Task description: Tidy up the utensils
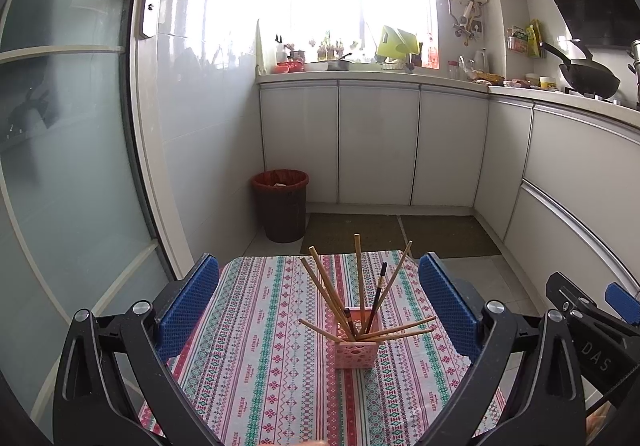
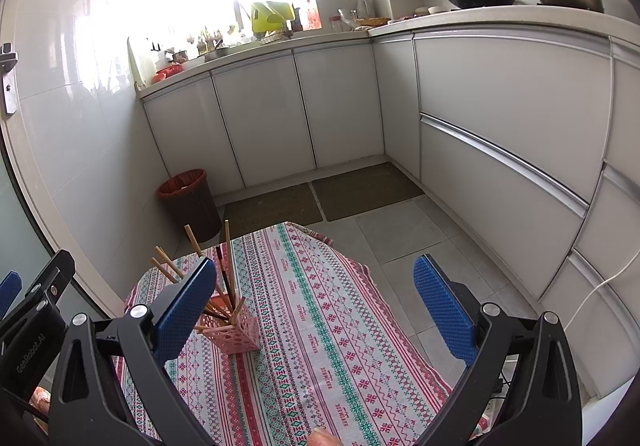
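We see the chopsticks (image 1: 362, 300) already standing in the pink holder (image 1: 356, 354), splayed out in all directions rather than bunched; most are pale wood, and at least two are dark. The holder sits on the patterned tablecloth (image 1: 260, 366), roughly mid-table in the left wrist view and toward the table's left side in the right wrist view. We find no loose utensil lying on the cloth in either view, so we judge the gathering part of the job to be finished or close to it. What may remain, if anything, is tidying the fan of sticks, several of which lean low over the holder's rim.

Our left gripper (image 1: 320, 306) is spread wide, its blue pads framing the holder from a little way back, with nothing between them. Our right gripper (image 2: 316, 306) is likewise released and empty, hanging over the bare middle of the cloth, to the right of the holder; its left pad hides part of the sticks from that camera.

Beyond the table we see the tiled kitchen floor, a dark bin (image 1: 280, 206) with a red liner, and white cabinets (image 1: 376, 142) under a cluttered counter.
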Available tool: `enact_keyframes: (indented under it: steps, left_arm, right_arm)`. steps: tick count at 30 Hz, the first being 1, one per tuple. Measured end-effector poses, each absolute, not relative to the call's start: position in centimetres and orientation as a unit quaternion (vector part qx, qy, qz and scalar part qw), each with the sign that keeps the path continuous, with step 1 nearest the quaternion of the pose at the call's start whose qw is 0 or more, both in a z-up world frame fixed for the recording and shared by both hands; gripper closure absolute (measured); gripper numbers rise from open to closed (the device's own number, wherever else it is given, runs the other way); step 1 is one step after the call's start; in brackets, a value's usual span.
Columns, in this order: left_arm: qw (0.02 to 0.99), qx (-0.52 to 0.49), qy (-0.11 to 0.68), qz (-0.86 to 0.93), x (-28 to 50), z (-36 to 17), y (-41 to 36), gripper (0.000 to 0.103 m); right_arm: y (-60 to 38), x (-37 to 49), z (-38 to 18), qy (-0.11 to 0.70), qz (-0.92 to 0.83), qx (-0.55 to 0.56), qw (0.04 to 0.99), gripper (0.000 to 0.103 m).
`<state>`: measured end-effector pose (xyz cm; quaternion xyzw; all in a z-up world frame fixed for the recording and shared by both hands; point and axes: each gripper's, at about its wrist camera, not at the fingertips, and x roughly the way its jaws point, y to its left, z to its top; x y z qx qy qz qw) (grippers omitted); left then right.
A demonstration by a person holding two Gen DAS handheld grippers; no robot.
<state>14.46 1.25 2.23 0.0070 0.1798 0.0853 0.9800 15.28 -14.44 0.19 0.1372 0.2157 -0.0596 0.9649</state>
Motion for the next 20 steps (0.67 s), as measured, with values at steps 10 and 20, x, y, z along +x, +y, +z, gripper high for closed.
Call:
enact_keyframes:
  steps: [10, 20]
  left_arm:
    - [0.983, 0.020, 0.169, 0.066, 14.23, 1.89, 0.61, 0.011]
    - [0.980, 0.019, 0.181, 0.077, 14.46, 2.28, 0.58, 0.007]
  right_arm:
    - [-14.29, 15.40, -0.07, 0.219, -0.057, 0.136, 0.964, 0.007]
    - [-14.65, 15.32, -0.11, 0.219, -0.057, 0.141, 0.964, 0.007]
